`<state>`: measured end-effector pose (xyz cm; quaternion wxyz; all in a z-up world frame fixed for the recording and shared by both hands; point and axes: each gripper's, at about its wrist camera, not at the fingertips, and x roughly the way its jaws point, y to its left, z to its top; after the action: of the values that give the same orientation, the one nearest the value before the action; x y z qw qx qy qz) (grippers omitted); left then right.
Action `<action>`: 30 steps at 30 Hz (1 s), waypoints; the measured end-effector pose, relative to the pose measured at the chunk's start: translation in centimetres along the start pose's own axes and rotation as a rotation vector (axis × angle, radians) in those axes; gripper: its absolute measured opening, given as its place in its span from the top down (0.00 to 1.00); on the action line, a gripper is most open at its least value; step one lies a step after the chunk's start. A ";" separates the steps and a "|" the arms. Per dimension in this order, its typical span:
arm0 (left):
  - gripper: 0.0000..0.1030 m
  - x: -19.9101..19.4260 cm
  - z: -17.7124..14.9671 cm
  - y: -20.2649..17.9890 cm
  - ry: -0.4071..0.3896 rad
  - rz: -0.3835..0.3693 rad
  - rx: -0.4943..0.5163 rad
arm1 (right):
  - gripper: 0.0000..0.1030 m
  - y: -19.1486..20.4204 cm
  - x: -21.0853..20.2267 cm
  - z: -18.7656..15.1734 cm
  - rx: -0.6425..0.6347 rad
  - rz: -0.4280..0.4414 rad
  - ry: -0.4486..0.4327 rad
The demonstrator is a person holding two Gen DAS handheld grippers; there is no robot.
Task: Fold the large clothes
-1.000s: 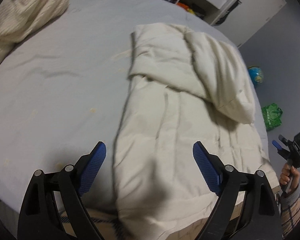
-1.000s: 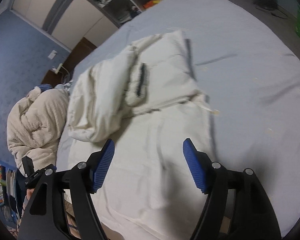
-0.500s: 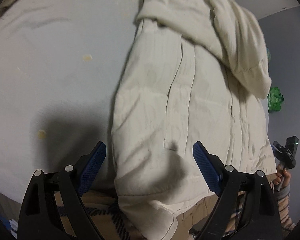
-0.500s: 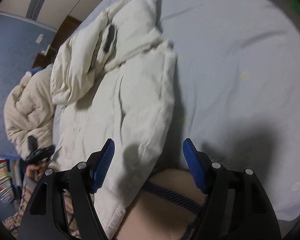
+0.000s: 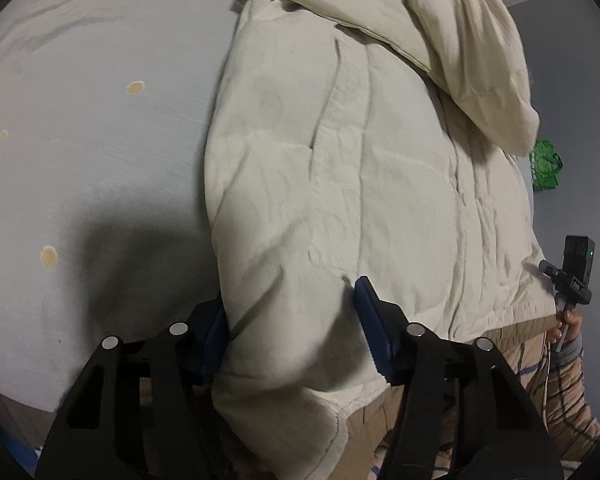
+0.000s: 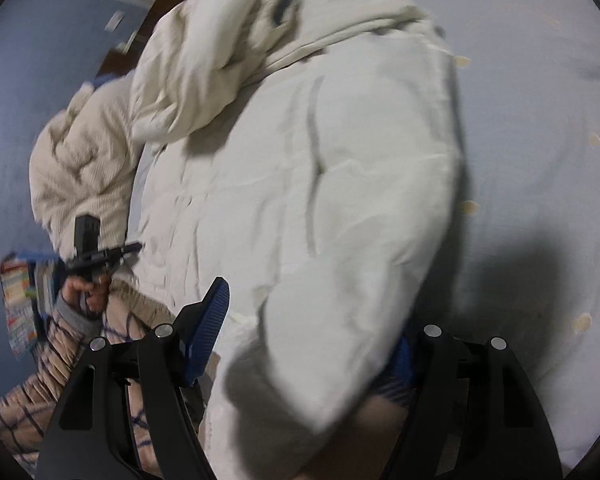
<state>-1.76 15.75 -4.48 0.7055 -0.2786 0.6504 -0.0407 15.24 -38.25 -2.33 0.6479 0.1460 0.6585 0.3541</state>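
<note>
cream padded jacket (image 5: 340, 208) is lying flat on the grey bed sheet (image 5: 80, 160), hem toward the bottom of both frames. left gripper (image 5: 292, 332) has just been closing and its blue pads are pinching the lower-left hem corner. right gripper (image 6: 312, 340) is straddling the other hem corner at the bottom of its frame, jaws partly apart, not yet pinching. step in hand, likely: seizing the hem. next: right closes, both lift and carry hem toward the collar.
</note>
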 end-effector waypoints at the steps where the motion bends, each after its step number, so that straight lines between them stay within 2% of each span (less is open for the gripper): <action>1: 0.46 -0.1 -0.2 -0.3 -0.006 -0.001 0.009 | 0.35 0.7 -0.1 -0.1 -0.026 0.001 -0.001; 5: 0.46 -0.7 -0.9 -0.4 -0.017 -0.003 0.019 | 0.36 2.5 -0.9 -0.8 -0.095 0.019 -0.011; 8: 0.46 -0.6 -1.2 -0.6 -0.008 0.000 0.024 | 0.50 3.6 -1.7 -1.6 -0.155 0.014 -0.021; 10: 0.46 -0.5 -1.4 -0.7 0.003 0.003 0.032 | 0.68 4.0 -2.1 -2.0 -0.183 0.004 -0.033; 13: 0.50 -0.6 -1.9 -1.2 0.004 0.027 0.070 | 0.76 4.2 -2.4 -2.5 -0.220 -0.012 -0.051; 14: 0.53 -0.8 -2.0 -1.3 -0.022 0.057 0.074 | 0.76 4.3 -2.5 -2.7 -0.229 -0.016 -0.057; 15: 0.60 -0.9 -2.1 -1.2 -0.029 0.063 0.072 | 0.77 4.2 -2.5 -2.8 -0.230 -0.016 -0.062; 18: 0.74 -1.4 -2.6 -1.4 -0.038 0.042 0.081 | 0.80 4.1 -2.7 -2.8 -0.220 0.006 -0.087; 23: 0.78 -2.1 -3.8 -2.4 -0.016 0.015 0.132 | 0.81 4.3 -3.1 -2.8 -0.206 0.079 -0.107; 27: 0.82 -2.3 -4.8 -3.3 -0.004 0.015 0.178 | 0.81 4.3 -3.0 -3.1 -0.210 0.084 -0.100; 30: 0.87 -2.6 -5.2 -4.0 -0.026 0.015 0.203 | 0.81 4.8 -3.3 -3.4 -0.229 0.090 -0.106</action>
<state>-5.79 11.69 -0.40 0.7389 -0.2014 0.6356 -0.0974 11.08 -37.96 2.98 0.6777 0.1193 0.5712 0.4474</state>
